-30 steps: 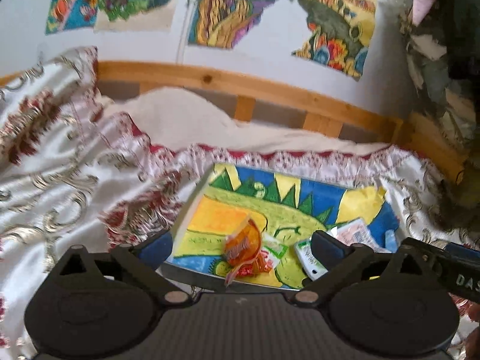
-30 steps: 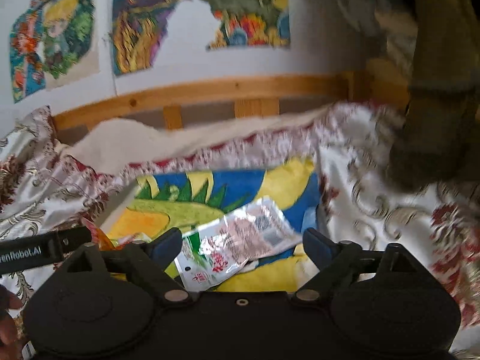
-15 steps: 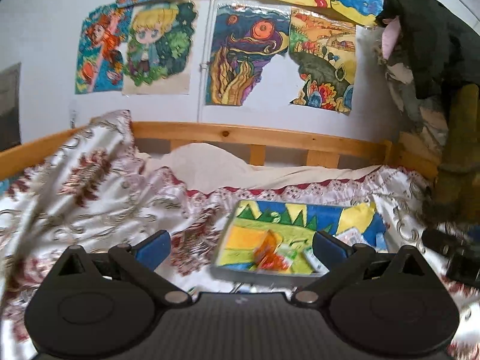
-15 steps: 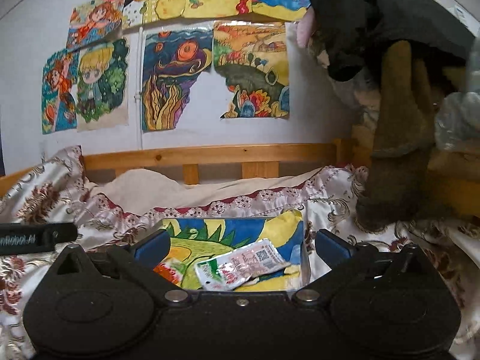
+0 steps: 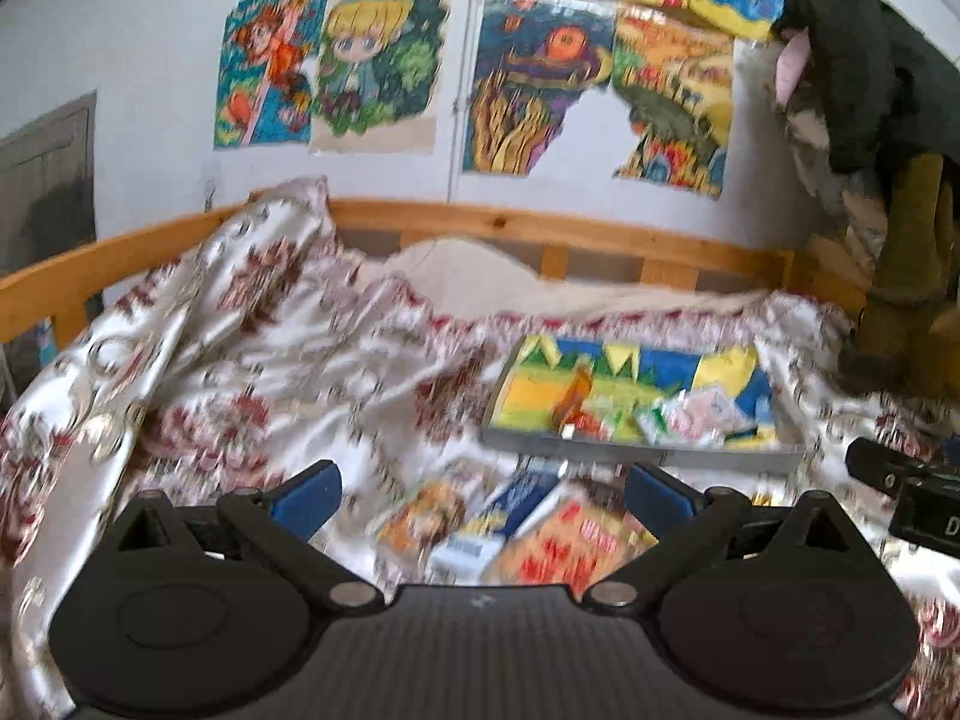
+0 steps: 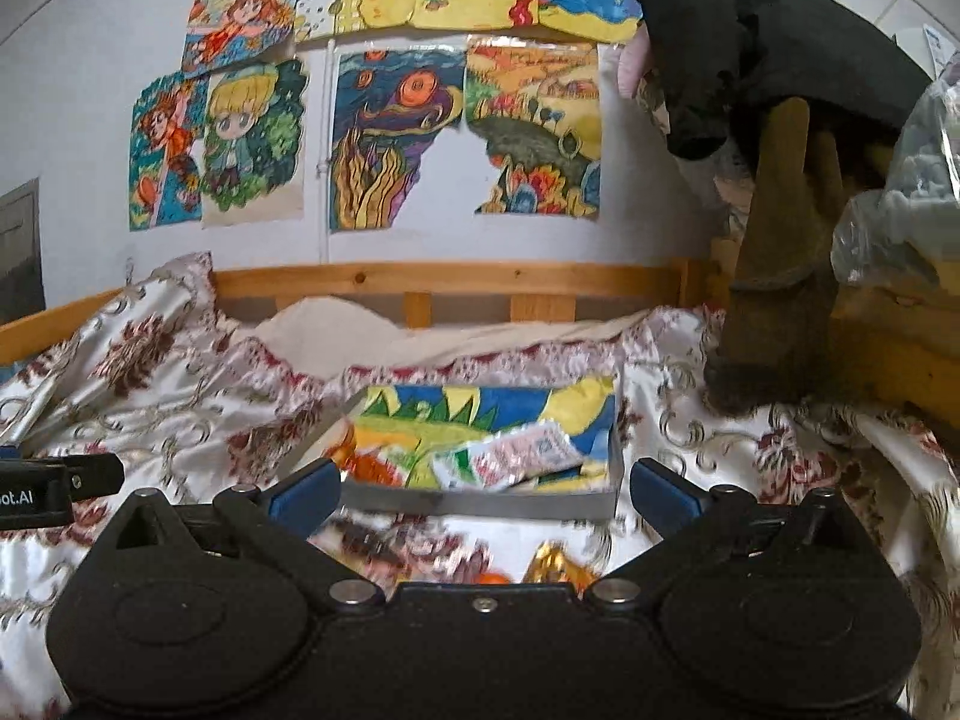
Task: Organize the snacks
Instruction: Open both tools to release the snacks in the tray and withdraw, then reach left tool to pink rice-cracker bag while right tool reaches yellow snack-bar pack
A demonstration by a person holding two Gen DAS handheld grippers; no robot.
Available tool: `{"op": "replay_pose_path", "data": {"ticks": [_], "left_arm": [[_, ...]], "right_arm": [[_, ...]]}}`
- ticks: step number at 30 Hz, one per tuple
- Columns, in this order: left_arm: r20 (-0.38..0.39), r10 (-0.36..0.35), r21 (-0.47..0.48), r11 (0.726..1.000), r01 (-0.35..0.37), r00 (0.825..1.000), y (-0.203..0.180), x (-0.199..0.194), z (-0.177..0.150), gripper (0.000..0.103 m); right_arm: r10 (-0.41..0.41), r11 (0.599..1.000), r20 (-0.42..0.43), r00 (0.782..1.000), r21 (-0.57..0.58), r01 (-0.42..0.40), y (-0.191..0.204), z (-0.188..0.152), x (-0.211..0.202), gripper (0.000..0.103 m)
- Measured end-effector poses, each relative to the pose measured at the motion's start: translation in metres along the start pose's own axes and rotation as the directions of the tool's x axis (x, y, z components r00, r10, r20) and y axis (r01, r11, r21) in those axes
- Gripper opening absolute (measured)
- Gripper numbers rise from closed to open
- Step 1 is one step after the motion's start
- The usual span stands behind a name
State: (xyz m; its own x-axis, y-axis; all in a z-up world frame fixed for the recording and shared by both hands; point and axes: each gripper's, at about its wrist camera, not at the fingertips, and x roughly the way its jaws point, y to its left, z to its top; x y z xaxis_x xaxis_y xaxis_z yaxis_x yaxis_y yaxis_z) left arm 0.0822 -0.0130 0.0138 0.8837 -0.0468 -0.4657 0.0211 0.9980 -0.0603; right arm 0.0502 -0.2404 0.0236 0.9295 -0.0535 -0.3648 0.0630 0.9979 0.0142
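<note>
While both tools sit back from the tray, the bed (image 6: 150, 396) with its rumpled floral satin cover fills everything ahead of them, hemmed at the far side by a wooden rail (image 6: 456, 279) and a wall hung with drawings. Ahead of the right tool (image 6: 483, 489), whose jaws stand wide apart with nothing between them, lies the shallow grey-walled tray (image 6: 480, 504) lined with a bright drawing; it already carries a white-and-pink packet (image 6: 522, 456) and an orange wrapper (image 6: 366, 468). The left tool (image 5: 483, 492) is likewise spread wide and empty, with the same tray ahead and to its right. Just in front of its jaws, on the cover, lie loose snack packets (image 5: 522, 534), blurred, in orange, blue and red; these look to be what remains to sort. The main risk from here, as I judge it, is the slippery, creased cover: a packet pinched by a flat edge could slide away or drag fabric into the jaws. The tray rests on soft bedding, so a nudge on its near wall could tip or shift it. Open room lies to the left over the cover; to the right, hanging dark clothes (image 6: 774, 48) and the other tool's body (image 5: 900, 480) crowd the space, so the two could knock together over the tray.
</note>
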Motion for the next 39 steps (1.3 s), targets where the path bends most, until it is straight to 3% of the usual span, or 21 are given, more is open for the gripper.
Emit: {"op": "replay_pose_path", "data": {"ticks": [10, 14, 23, 31, 39], "left_arm": [[-0.188, 0.069, 0.011, 0.998, -0.068, 0.98, 0.012, -0.012, -0.026, 0.102], [-0.208, 0.061, -0.011, 0.998, -0.064, 0.976, 0.018, -0.015, -0.027, 0.102], [-0.241, 0.083, 0.049, 0.996, -0.073, 0.967, 0.01, -0.009, -0.029, 0.102], [-0.311, 0.104, 0.135, 0.989, -0.064, 0.945, 0.001, 0.001, -0.026, 0.102], [-0.368, 0.077, 0.145, 0.989, -0.024, 0.927, 0.005, 0.017, -0.012, 0.102]], "right_arm": [[0.062, 0.997, -0.134, 0.989, 0.056, -0.055, 0.011, -0.019, -0.021, 0.102], [0.054, 0.997, -0.174, 0.983, 0.067, -0.043, 0.013, -0.023, -0.023, 0.102], [0.028, 0.997, -0.266, 0.964, 0.08, -0.007, 0.011, -0.03, -0.01, 0.102], [0.043, 0.997, -0.295, 0.955, 0.073, -0.022, 0.012, -0.032, -0.004, 0.102], [0.053, 0.997, -0.329, 0.943, 0.074, -0.03, 0.015, -0.034, 0.001, 0.102]]}}
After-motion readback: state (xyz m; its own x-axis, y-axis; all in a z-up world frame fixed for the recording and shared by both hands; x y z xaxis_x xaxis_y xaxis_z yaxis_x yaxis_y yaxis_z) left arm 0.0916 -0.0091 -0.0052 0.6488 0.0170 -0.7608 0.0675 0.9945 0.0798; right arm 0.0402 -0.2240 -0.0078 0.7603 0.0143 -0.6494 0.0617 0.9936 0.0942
